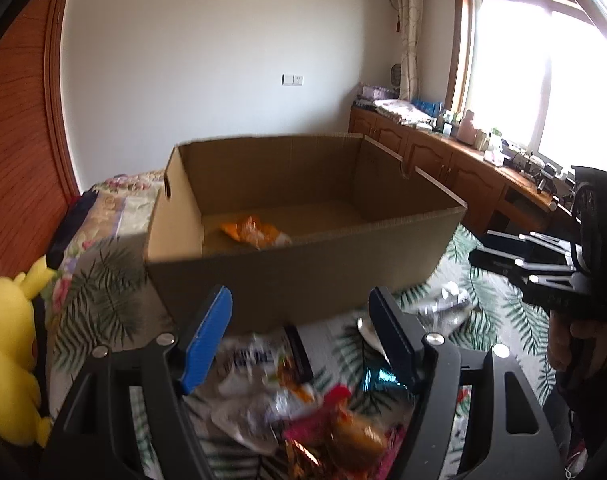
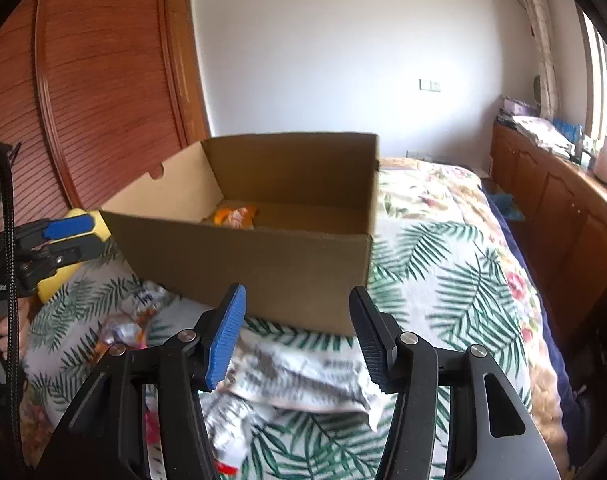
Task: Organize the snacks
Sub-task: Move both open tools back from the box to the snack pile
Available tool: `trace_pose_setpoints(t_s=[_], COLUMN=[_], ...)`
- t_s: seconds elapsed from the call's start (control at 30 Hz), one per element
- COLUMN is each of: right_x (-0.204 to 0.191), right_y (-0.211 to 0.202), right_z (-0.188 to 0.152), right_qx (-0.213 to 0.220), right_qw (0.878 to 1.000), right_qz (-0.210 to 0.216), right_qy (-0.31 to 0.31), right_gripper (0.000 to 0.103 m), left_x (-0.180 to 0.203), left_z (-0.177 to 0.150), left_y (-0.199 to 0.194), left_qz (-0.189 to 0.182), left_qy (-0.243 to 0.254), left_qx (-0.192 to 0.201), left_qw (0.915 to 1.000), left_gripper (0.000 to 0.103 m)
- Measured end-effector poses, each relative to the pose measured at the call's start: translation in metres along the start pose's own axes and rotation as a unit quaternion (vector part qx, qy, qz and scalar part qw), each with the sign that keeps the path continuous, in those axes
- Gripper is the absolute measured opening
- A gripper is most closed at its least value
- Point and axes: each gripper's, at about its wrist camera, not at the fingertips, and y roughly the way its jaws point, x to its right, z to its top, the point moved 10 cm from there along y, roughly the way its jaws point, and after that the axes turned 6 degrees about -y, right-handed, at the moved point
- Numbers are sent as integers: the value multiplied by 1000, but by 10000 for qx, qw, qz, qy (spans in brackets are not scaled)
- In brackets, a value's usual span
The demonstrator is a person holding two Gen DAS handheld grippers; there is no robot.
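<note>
An open cardboard box (image 1: 303, 276) stands on a leaf-print bedspread, with one orange snack packet (image 1: 255, 232) on its floor. My left gripper (image 1: 299, 304) hangs open in front of the box's near wall, above a heap of snack packets: a white one (image 1: 247, 360) and a red one (image 1: 335, 416). Nothing is between its fingers. In the right wrist view my right gripper (image 2: 297, 304) is open before the same box (image 2: 263, 268), over a crumpled white packet (image 2: 303, 380) lying on the bed. The orange packet (image 2: 235, 216) shows inside.
A yellow plush toy (image 1: 11, 360) sits at the bed's left edge. A clear wrapper (image 1: 443, 308) lies right of the heap. Wooden cabinets (image 1: 443, 152) with clutter run under the window. Each gripper appears in the other's view: the right gripper (image 1: 479, 247), the left gripper (image 2: 97, 236).
</note>
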Motion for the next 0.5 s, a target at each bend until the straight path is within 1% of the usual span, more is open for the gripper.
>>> trace_pose_setpoints(t_s=[0.17, 0.3, 0.37, 0.5], right_x=[5, 7, 7, 4], right_y=[1, 4, 4, 5], right_z=[-20, -35, -43, -56], right_qx=[-143, -247, -297, -379], right_qw=[9999, 9996, 9995, 9991], right_qz=[-36, -22, -6, 33], right_qy=[43, 111, 145, 179], right_gripper=[56, 56, 56, 56], left_x=[7, 15, 21, 30], left_z=[-34, -53, -64, -80], left_y=[4, 5, 6, 7], left_qz=[9, -20, -40, -15], left_qy=[-107, -196, -228, -207], left_qx=[-296, -453, -563, -720], left_qw=[9995, 9988, 9981, 9972], left_gripper=[72, 71, 68, 64])
